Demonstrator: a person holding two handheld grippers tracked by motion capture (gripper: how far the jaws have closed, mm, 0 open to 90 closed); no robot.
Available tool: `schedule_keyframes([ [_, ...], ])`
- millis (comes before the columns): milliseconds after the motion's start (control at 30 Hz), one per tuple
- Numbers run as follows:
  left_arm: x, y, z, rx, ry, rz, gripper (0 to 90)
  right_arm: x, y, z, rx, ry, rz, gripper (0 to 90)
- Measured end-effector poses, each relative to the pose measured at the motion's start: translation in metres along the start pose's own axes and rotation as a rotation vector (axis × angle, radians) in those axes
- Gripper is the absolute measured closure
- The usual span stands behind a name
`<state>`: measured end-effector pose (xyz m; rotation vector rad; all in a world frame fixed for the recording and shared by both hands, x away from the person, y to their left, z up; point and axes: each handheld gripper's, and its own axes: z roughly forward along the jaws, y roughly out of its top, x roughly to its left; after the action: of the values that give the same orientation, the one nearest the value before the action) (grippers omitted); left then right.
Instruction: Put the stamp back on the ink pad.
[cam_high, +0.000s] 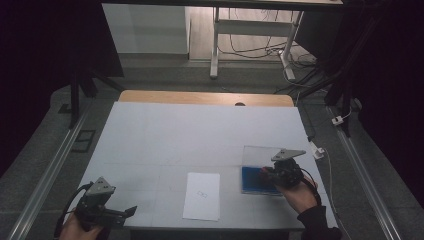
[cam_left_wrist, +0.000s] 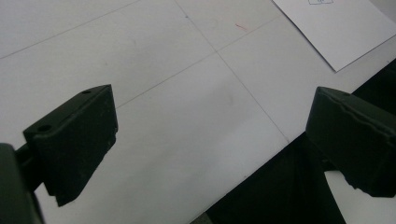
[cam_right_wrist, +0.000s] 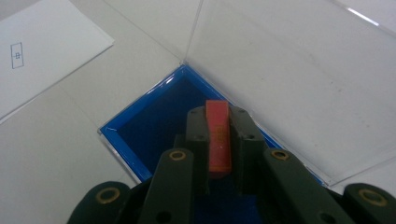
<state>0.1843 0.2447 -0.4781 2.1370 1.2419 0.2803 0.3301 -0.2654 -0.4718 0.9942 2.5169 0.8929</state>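
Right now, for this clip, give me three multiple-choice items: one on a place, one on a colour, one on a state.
1. Where does the sheet of paper lie?
A. inside the box
B. on the table left of the box
C. under the left gripper

2. What colour is the block in the right gripper?
A. red
B. green
C. yellow

3. How do the left gripper jaws stand?
A. shut on paper
B. shut on nothing
C. wide open

Key: B, the paper lies flat beside the blue-lined box; A, the red block shows between the jaws; C, bare table shows between them.

Right hand-held gripper (cam_right_wrist: 218, 126) clamped tight; left hand-held gripper (cam_left_wrist: 210, 140) gaping.
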Motion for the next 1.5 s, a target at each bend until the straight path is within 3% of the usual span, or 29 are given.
schedule_keyframes([
  [300,0.000,0.000,0.000,0.001,0.000,0.001,2.8,0.002,0.000,0.007,0.039,0.008,-0.024,79.6],
  [633,0.000,0.000,0.000,0.002,0.001,0.002,2.8,0.001,-0.001,0.007,0.038,0.011,-0.006,77.2],
  [867,0.000,0.000,0.000,0.002,0.001,0.002,2.7,-0.002,0.001,-0.001,-0.018,0.013,0.031,70.3],
  [1133,0.000,0.000,0.000,0.003,0.001,0.001,2.7,-0.001,0.003,-0.008,-0.058,0.025,0.051,55.6],
  [1400,0.000,0.000,0.000,0.003,0.000,0.001,2.8,0.004,0.004,-0.010,-0.070,0.035,0.044,34.1],
  [1500,0.000,0.000,0.000,0.002,-0.001,0.000,2.8,0.004,0.004,-0.010,-0.082,0.047,0.064,24.4],
])
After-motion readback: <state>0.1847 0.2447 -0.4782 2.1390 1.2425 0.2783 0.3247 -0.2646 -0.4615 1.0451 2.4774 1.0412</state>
